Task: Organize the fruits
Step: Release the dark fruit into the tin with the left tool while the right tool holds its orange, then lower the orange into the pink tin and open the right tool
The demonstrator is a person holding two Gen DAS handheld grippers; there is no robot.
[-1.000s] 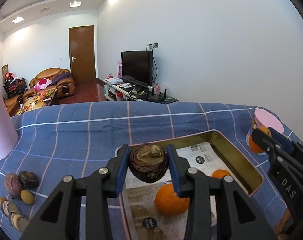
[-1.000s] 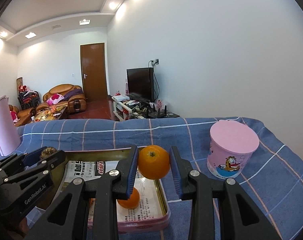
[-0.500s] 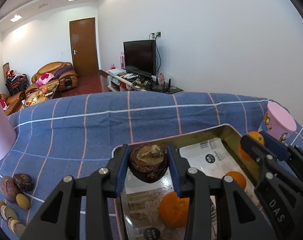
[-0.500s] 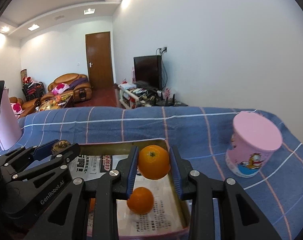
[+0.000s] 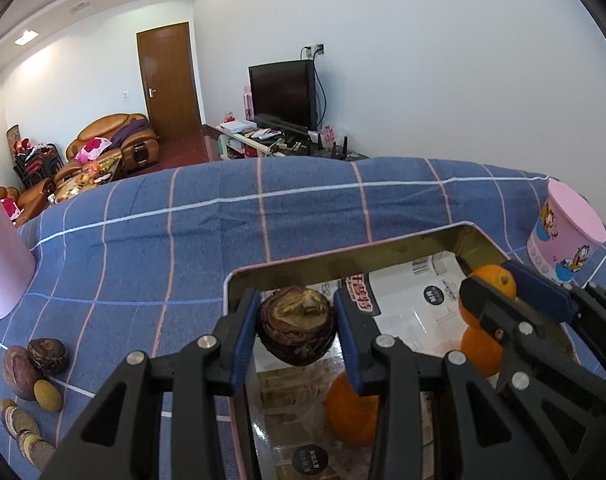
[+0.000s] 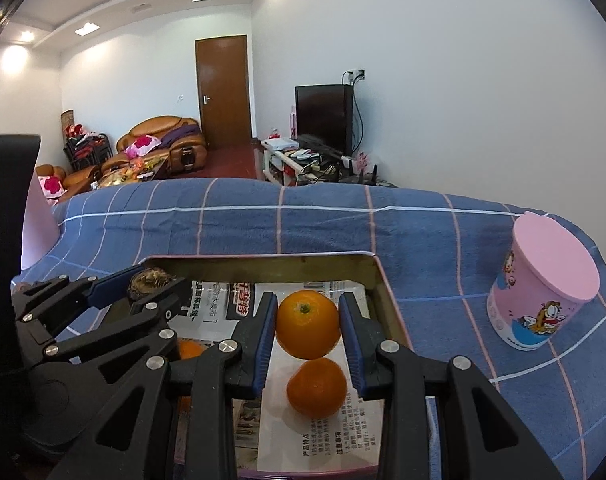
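A gold tin tray with a pink rim, lined with newspaper, lies on the blue checked cloth. My left gripper is shut on a wrinkled brown-purple fruit and hangs over the tray's near left corner. My right gripper is shut on an orange over the tray's right side. Directly below the held orange, a second orange rests on the paper. A third orange lies in the tray under the left gripper. Each gripper also shows in the other's view: the right gripper and the left gripper.
A pink cartoon cup with a lid stands on the cloth right of the tray. Several loose brown and purple fruits lie on the cloth at the left. A tall pink container stands at the far left. Behind the table is a living room.
Both grippers have moved forward and down over the tray, each with its fruit still held. The right gripper's orange now hangs straight above the orange lying in the tray.
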